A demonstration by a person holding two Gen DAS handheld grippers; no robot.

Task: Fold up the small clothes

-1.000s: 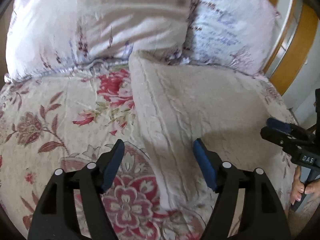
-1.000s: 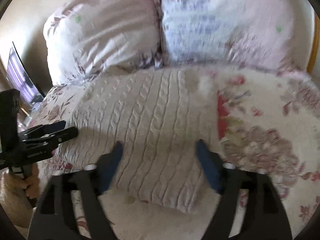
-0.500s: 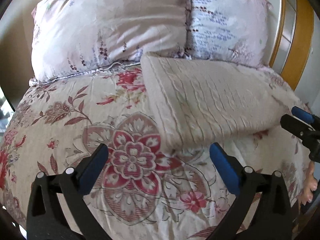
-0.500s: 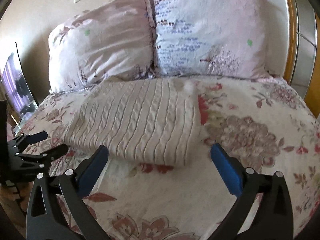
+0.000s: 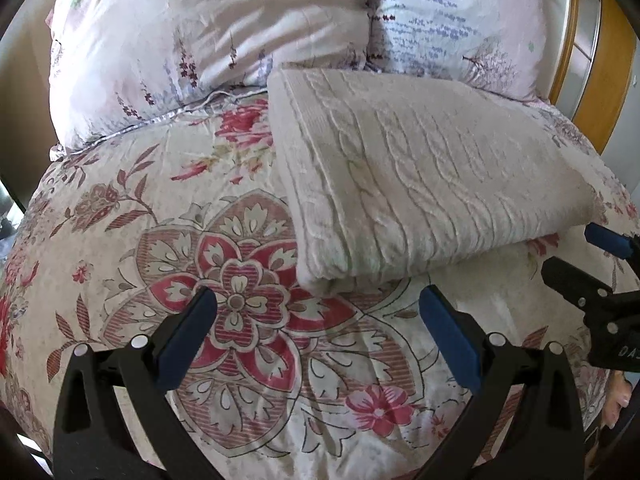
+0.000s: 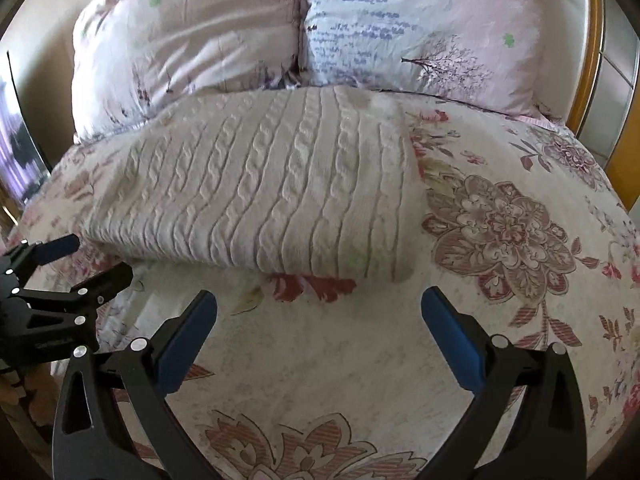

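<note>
Risk first: sweater (image 5: pixel 420 184) looks folded, lying on bed (image 5: pixel 240 360) just below pillows (image 5: pixel 220 28). Dip either gripper forward and you snag near hem, undo fold. Left gripper (image 5: pixel 316 332) and right gripper (image 6: pixel 318 330) both wide apart, nothing between; sweater just ahead of fingers (image 6: pixel 188 340), not touching.

We are in a home bedroom: a floral-covered bed (image 5: pixel 168 208), two pillows (image 6: pixel 420 32), a wooden headboard (image 6: pixel 592 80).
</note>
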